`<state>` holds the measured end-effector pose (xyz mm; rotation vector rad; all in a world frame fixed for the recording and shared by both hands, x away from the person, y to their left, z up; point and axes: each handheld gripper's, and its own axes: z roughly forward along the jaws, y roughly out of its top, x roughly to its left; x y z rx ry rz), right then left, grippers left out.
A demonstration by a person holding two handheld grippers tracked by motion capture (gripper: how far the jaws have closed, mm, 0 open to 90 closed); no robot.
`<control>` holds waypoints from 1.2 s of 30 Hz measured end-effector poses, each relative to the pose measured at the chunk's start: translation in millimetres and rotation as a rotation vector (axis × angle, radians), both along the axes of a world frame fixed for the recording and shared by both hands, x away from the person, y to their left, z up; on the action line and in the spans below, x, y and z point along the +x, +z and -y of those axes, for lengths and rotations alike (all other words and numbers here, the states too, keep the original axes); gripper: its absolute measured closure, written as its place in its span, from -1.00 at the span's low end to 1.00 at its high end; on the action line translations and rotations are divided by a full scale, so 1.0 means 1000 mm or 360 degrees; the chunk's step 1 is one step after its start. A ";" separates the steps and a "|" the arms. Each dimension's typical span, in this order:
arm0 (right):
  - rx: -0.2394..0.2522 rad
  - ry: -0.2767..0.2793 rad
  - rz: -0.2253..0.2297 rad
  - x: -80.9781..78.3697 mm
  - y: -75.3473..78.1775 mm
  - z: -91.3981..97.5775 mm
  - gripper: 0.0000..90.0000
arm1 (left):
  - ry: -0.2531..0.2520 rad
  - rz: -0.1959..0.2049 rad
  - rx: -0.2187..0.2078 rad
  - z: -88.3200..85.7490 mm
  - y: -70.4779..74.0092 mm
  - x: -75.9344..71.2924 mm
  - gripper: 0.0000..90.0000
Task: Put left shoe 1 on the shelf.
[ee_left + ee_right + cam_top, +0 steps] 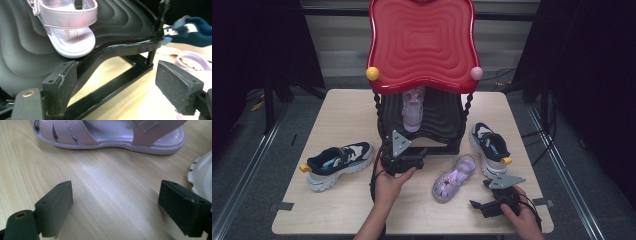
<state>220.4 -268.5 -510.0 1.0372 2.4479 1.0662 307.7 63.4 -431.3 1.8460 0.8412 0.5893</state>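
Sandals are going onto the rack: one sandal (67,30) is lying on the black shelf (439,117), and the left gripper (412,161) is hovering before it, jaws apart and empty. The second sandal (110,135) is waiting on the table (342,200); the right gripper (120,207), wide apart too, probably needs to advance and close on it.

i'm at a light wood table (342,115) w/ rounded corners, set on grey carpet-like floor (607,200). metal rails (242,185) run along the floor on both sides of the table. bits of grey tape (282,206) sit at the table's near corners. black curtains (257,40) hang left & right, room's dark there. straight ahead a pale wall (337,45) w/ horizontal bands, crossed by a dark bar near the top. black cables (504,77) lie on the floor behind the table & down the right side. light falls mostly on the tabletop; edges stay dim.
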 end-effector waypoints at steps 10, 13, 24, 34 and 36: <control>0.0000 -0.0001 -0.0001 0.000 0.000 0.000 -0.74 | -0.0109 -0.0033 0.0055 -0.011 -0.001 -0.008 -0.61; 0.0001 -0.0002 -0.0002 0.000 0.000 0.000 -0.74 | -0.0132 -0.0049 0.0064 -0.015 -0.003 -0.011 -0.61; 0.0003 -0.0005 -0.0005 0.000 0.000 0.000 -0.74 | -0.0184 -0.0158 0.0085 -0.036 -0.024 -0.017 -0.61; 0.0001 -0.0003 -0.0002 0.000 0.000 0.000 -0.74 | -0.0192 -0.0234 0.0162 -0.055 -0.047 -0.023 -0.61; 0.0000 -0.0002 -0.0002 0.000 0.000 0.000 -0.74 | -0.0200 -0.0233 0.0164 -0.058 -0.049 -0.023 -0.61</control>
